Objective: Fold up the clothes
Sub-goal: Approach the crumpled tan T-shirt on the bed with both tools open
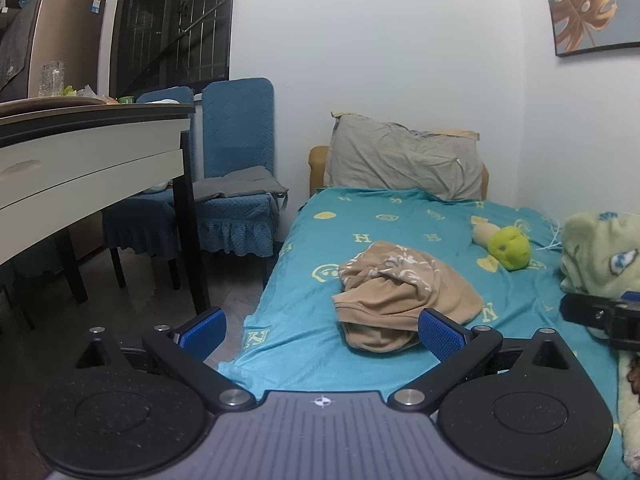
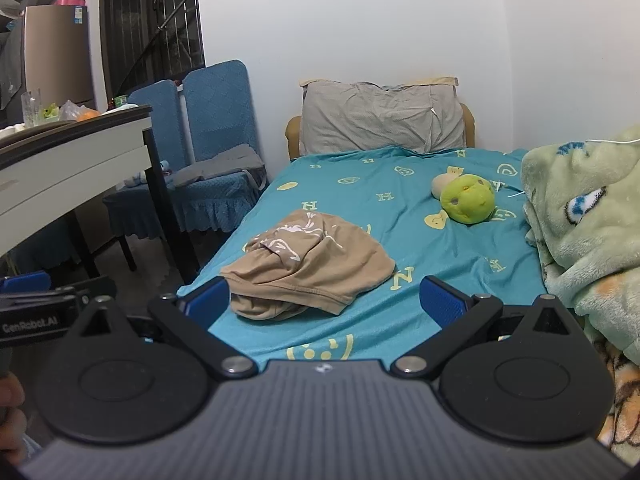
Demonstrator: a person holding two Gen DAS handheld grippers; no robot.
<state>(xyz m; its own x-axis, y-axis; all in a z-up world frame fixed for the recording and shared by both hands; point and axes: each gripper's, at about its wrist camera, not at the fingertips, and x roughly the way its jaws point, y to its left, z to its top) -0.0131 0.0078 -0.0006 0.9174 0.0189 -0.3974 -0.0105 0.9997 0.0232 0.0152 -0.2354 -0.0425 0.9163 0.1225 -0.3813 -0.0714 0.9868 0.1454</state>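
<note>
- Both tongs are hanging spread wide over the near end of the bed, pinching nothing: the left gripper (image 1: 322, 330) is showing its blue pads (image 1: 438, 330) far apart, and the right gripper (image 2: 324, 304) is doing the same with its own pads (image 2: 442, 300).
- Just ahead of both tongs, a tan garment (image 2: 308, 272) is lying crumpled on the teal sheet (image 2: 400, 240), with a white print showing on its far folds; in the left wrist view the same garment (image 1: 404, 294) is sitting beyond the fingertips, toward the right finger, apparently untouched.
- Seen from the left gripper, the right gripper's black body is poking in at the right edge; seen from the right gripper, the left one is showing at the left edge, with part of a hand (image 2: 10, 408) below it.
- Farther ahead and right of the tongs, a green plush toy (image 2: 466, 198) is resting on the sheet.
- To the right of the right gripper, a pale green fleece blanket (image 2: 588, 216) is lying bunched up.
- At the far end of the bed, a grey pillow (image 2: 380, 118) is leaning against the white wall.
- To the left of the tongs, a table (image 1: 92, 152) is standing beside the bed, with blue-covered chairs (image 1: 236, 168) behind it.
</note>
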